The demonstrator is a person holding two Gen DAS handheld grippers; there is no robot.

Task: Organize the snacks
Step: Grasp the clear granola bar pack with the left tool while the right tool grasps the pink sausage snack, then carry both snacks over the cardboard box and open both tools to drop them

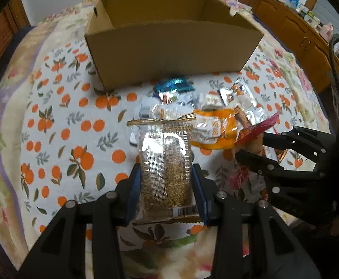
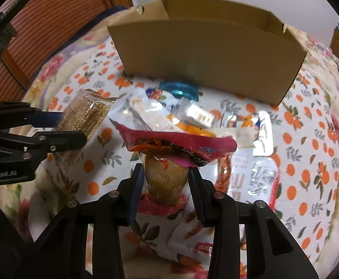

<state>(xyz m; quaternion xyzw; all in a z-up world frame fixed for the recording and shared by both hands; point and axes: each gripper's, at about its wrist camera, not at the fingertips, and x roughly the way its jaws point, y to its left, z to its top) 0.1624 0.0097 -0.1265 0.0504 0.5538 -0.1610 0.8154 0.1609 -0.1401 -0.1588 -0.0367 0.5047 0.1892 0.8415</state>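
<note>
Gaping open-topped cardboard box [image 1: 169, 53], interior hidden, behind snack packets [image 1: 216, 125].

Cardboard box [image 1: 169, 53] on tablecloth [image 1: 60, 116], snack pile [image 1: 206, 116] just before it

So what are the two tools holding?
Left tool pinches the clear grain packet by its long sides; right tool pinches the pink-topped snack pouch around its middle.

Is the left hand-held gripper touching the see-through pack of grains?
Touching. The left wrist view shows the left hand-held gripper with both blue pads pressed against the clear grain pack.
</note>
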